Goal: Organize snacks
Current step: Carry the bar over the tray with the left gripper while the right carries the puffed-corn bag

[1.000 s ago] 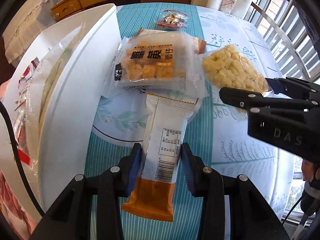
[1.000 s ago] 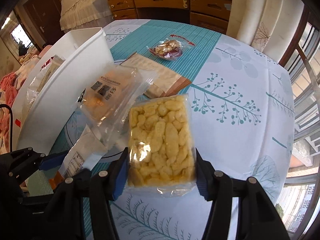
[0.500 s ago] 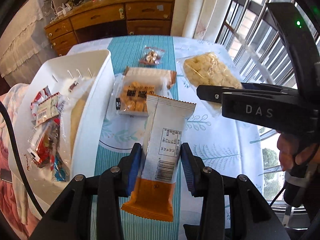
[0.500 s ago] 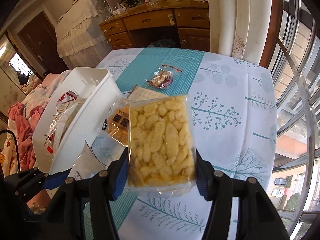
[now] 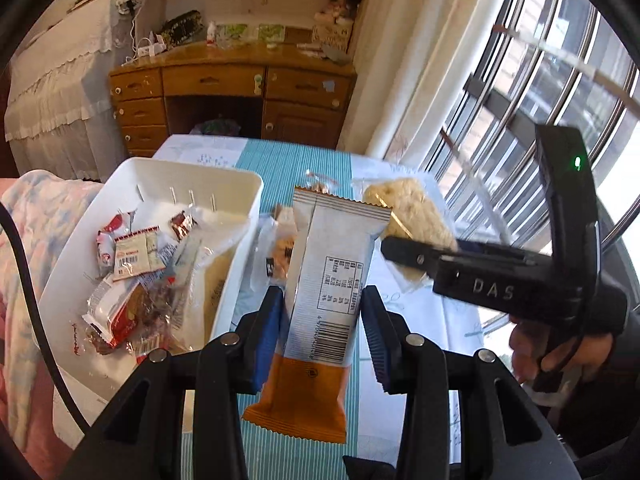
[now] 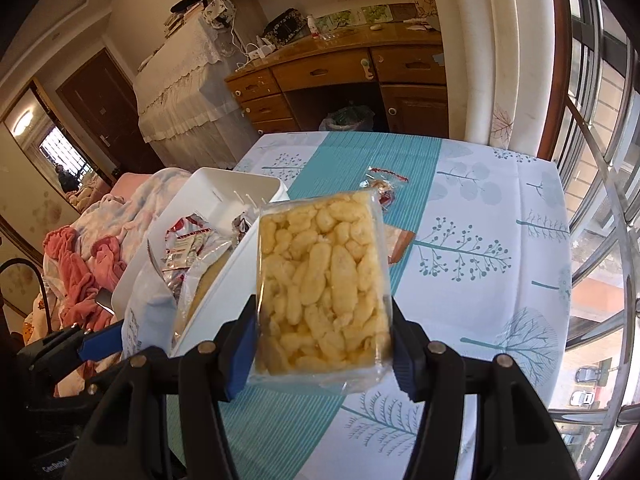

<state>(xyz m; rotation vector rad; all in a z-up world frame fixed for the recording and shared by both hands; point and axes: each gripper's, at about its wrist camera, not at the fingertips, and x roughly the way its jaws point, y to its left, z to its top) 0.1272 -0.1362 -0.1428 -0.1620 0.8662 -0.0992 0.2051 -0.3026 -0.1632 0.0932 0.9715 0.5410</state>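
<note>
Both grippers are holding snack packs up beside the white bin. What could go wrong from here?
The left gripper pinches the orange-and-white packet only by its edges, so it may slip. The right gripper squeezing the puffed-snack bag could crush it. The white bin is already crowded; both going in together could collide.

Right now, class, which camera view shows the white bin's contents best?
The left wrist view: it looks down into the white bin, showing its wrappers spread across the inside. The right wrist view shows only a slice of the bin, cut off by the puffed-snack pack.
</note>
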